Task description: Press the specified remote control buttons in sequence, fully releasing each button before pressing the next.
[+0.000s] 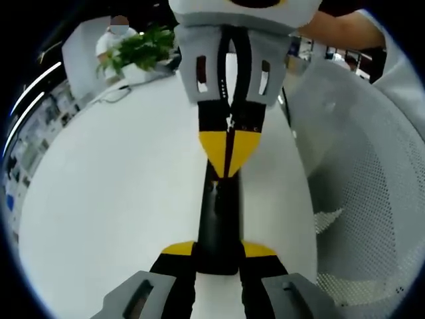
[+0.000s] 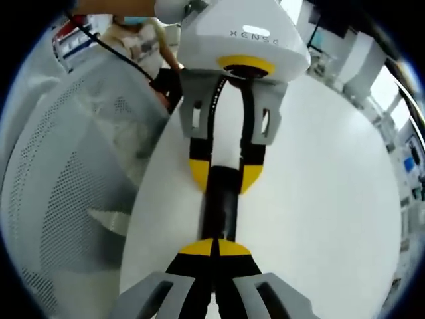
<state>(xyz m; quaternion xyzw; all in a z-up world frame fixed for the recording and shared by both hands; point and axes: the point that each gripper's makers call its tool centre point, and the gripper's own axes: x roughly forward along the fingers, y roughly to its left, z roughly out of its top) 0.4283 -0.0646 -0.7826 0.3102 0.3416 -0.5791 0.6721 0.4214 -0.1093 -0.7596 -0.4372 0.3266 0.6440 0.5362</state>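
two grippers on one black remote (image 1: 218, 229) lying on the white table (image 1: 119, 199): left gripper (image 1: 218, 256) clamps its near end so it can't slide, right gripper (image 2: 215, 249) is pinched closed, tips down on it like a poking finger.

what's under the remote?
White table lies under the remote. Left hand-held gripper clamps its near end; right hand-held gripper, shut, presses on top. Its underside is hidden.
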